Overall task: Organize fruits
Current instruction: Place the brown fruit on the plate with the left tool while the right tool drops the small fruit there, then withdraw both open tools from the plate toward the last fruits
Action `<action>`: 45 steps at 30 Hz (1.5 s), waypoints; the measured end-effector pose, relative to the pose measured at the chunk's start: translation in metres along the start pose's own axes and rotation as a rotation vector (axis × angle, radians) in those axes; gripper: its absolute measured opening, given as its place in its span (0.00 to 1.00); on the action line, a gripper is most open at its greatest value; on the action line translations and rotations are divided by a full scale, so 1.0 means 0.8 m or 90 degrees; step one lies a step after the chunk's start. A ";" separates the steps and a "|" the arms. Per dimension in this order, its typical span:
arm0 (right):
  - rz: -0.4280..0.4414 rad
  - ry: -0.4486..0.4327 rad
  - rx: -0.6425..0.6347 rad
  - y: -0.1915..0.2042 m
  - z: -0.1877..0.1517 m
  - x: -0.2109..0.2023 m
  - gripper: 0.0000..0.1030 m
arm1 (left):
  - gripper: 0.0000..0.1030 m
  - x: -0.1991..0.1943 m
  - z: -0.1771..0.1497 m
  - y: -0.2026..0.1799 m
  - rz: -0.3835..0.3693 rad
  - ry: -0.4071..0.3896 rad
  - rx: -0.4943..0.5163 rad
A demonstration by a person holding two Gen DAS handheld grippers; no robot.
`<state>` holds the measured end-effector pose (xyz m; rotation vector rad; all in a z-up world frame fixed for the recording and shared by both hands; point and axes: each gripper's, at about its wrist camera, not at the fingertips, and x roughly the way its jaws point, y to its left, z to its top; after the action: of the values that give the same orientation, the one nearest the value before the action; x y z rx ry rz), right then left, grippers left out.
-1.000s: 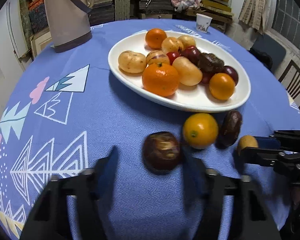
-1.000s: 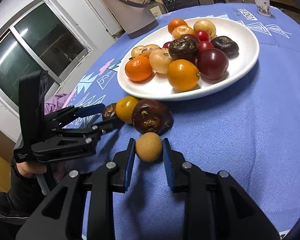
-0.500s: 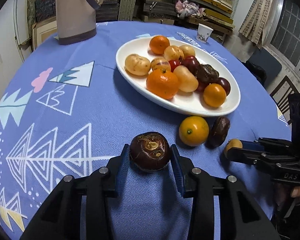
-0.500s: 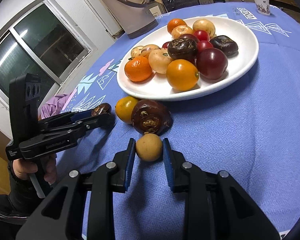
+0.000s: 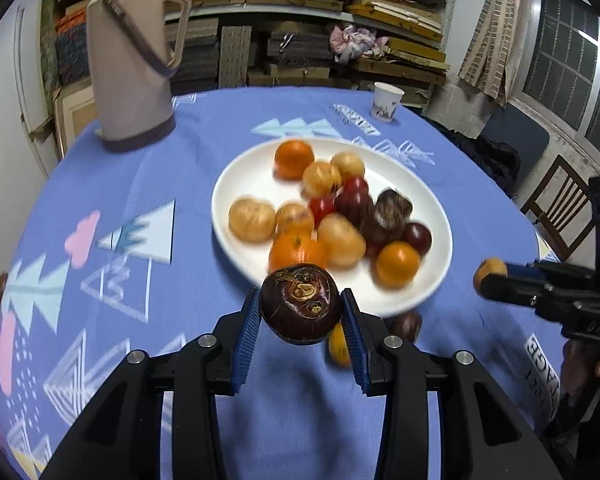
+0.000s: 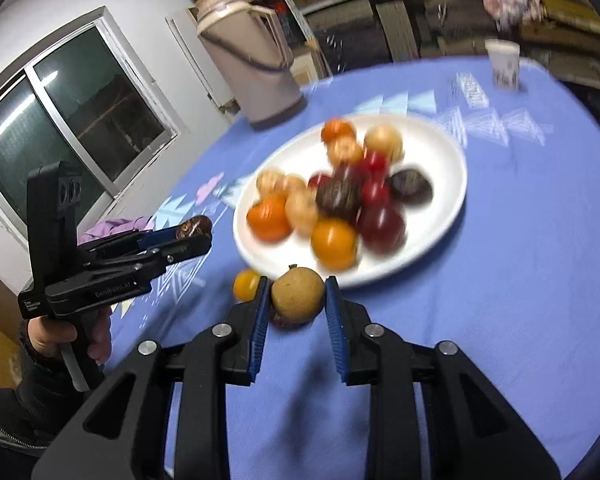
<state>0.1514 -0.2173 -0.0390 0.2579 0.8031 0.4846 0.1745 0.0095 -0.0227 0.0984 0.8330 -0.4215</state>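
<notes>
A dark brown fruit (image 5: 300,303) is clamped between the pads of the left gripper (image 5: 300,312), held above the blue tablecloth (image 5: 140,184) — just short of the white plate (image 5: 440,248). A small tan fruit (image 6: 297,294) is pinched in the right gripper (image 6: 296,300), near the plate's rim. Open cloth is seen on both sides.

Desk (image 5: 308,420): round, covered by a blue cloth printed with white triangle outlines and pink cloud shapes. Carried directly on it: a white oval plate (image 5: 244,184) near the middle, heaped with fruit; a beige thermos jug (image 5: 128,60), upright, at the far left; a paper cup (image 5: 386,102), upright, at the far right edge; a small orange fruit (image 6: 247,285) and a dark brown fruit (image 5: 407,325), laid just beside the plate's near rim.
</notes>
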 end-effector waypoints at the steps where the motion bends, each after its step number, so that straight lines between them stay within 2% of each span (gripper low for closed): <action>1: -0.012 -0.007 -0.008 -0.001 0.011 0.000 0.26 | 0.39 0.004 0.006 0.000 0.003 0.000 0.004; 8: -0.074 -0.006 -0.050 -0.012 0.074 0.041 0.26 | 0.39 0.051 0.058 0.013 -0.019 0.019 -0.032; 12: -0.085 0.014 -0.042 -0.024 0.091 0.076 0.26 | 0.39 0.089 0.075 0.018 -0.033 0.048 -0.062; 15: -0.081 0.012 -0.018 -0.035 0.095 0.092 0.29 | 0.40 0.103 0.084 0.016 -0.020 0.050 -0.059; 16: -0.069 0.015 -0.004 -0.040 0.095 0.096 0.41 | 0.43 0.106 0.085 0.016 -0.010 0.047 -0.061; 17: -0.063 0.016 -0.001 -0.042 0.095 0.100 0.47 | 0.60 0.105 0.087 0.018 0.001 0.040 -0.065; 18: -0.062 0.014 0.002 -0.044 0.094 0.100 0.47 | 0.77 0.103 0.088 0.019 0.010 0.030 -0.068; 20: -0.062 0.010 0.003 -0.044 0.090 0.094 0.47 | 0.84 0.089 0.086 0.020 0.031 -0.006 -0.065; 22: -0.059 -0.001 0.009 -0.044 0.088 0.083 0.47 | 0.84 0.082 0.086 0.019 0.034 -0.008 -0.052; 25: -0.044 -0.010 0.013 -0.043 0.079 0.064 0.47 | 0.84 0.070 0.080 0.015 0.038 -0.012 -0.038; 30: -0.052 -0.005 -0.010 -0.029 0.055 0.041 0.52 | 0.85 0.054 0.061 0.008 0.055 -0.010 -0.023; 35: -0.036 0.001 -0.045 0.003 0.017 0.021 0.66 | 0.87 0.032 0.029 0.012 0.044 -0.010 -0.048; 38: -0.037 0.032 -0.085 0.026 -0.009 0.027 0.66 | 0.93 0.016 0.007 0.015 0.049 -0.017 -0.067; 45: -0.065 0.081 -0.114 0.043 -0.044 0.057 0.66 | 0.93 0.007 -0.038 0.025 0.047 0.002 -0.101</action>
<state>0.1415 -0.1633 -0.0770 0.0205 0.8867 0.4774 0.1646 0.0336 -0.0489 -0.0167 0.8606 -0.2841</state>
